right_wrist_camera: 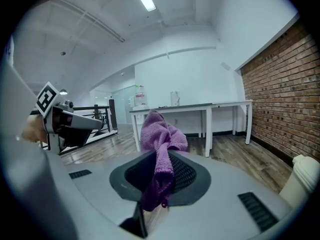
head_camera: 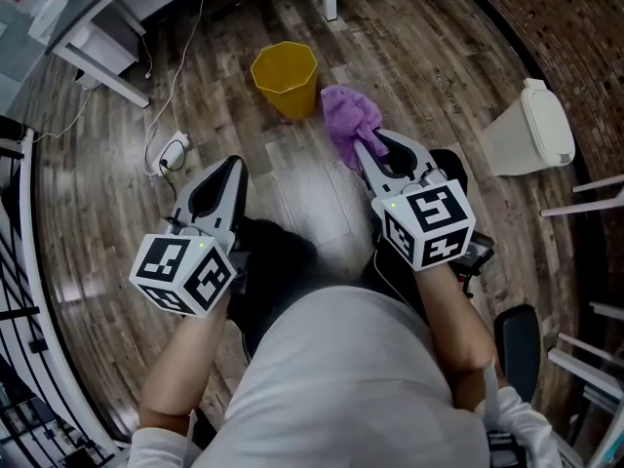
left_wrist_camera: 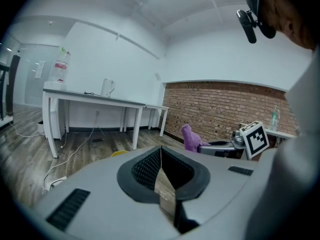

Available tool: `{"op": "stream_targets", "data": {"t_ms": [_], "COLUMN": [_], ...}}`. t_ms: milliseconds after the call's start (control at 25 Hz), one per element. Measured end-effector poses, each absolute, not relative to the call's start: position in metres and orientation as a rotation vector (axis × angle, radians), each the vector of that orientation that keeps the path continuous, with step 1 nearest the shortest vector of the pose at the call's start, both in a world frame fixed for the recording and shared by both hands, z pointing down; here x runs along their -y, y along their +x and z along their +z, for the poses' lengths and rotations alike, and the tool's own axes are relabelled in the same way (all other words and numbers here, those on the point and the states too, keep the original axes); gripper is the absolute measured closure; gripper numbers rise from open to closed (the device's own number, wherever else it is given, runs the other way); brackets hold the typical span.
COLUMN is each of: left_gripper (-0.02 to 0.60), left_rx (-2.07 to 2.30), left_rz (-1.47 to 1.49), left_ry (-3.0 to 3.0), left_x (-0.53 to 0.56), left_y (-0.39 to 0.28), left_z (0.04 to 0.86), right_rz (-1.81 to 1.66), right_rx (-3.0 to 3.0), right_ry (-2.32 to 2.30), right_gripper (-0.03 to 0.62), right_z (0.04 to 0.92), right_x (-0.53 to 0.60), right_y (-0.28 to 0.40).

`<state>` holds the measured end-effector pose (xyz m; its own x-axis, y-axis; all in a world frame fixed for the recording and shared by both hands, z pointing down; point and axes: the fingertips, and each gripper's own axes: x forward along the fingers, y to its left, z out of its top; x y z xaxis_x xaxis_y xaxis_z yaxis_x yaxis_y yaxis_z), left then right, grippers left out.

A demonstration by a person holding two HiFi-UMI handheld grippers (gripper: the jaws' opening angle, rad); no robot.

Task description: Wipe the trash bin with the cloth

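Clamping a purple cloth [head_camera: 346,115] between its jaws, the right hand-held gripper [head_camera: 369,154] points forward over the wooden floor [head_camera: 409,57], in front of the person who holds it. The cloth is bunched up. Most of it stands out past the tips of the jaws, and in the right gripper view a short end hangs down between the dark pads. The left hand-held gripper [head_camera: 232,169] has its jaws closed together and carries nothing; it is well apart from the right one and points the same way. The yellow trash bin [head_camera: 284,78] stands upright on the floor ahead of both hand-held grippers, with its top open. In the head view the cloth appears just to the right of this bin, but whether the two touch I cannot tell. A white bin with a lid [head_camera: 531,130] stands well apart to the right, close to the brick wall [head_camera: 575,27]. Toward the left side of the floor lies a white power strip [head_camera: 174,151], and a thin cable [head_camera: 175,76] runs away from it.
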<state>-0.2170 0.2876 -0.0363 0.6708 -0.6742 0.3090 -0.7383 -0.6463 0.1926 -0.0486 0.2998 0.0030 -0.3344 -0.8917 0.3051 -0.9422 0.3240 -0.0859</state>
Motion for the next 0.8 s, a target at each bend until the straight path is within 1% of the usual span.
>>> {"op": "stream_targets", "data": {"t_ms": [520, 800], "left_gripper": [0.575, 0.575], "left_rx": [1.040, 1.043], "left_rz": [0.358, 0.358], "left_ry": [2.609, 2.617], "left_x": [-0.303, -0.302], "left_y": [-0.207, -0.214], "left_z": [-0.029, -0.034], "right_rz": [0.347, 0.326], "right_rx": [2.375, 2.378], "right_ry": [1.664, 1.664], "right_gripper": [0.526, 0.528], "right_z": [0.010, 0.004], "right_x": [-0.303, -0.298], "right_y": [-0.052, -0.061]}}
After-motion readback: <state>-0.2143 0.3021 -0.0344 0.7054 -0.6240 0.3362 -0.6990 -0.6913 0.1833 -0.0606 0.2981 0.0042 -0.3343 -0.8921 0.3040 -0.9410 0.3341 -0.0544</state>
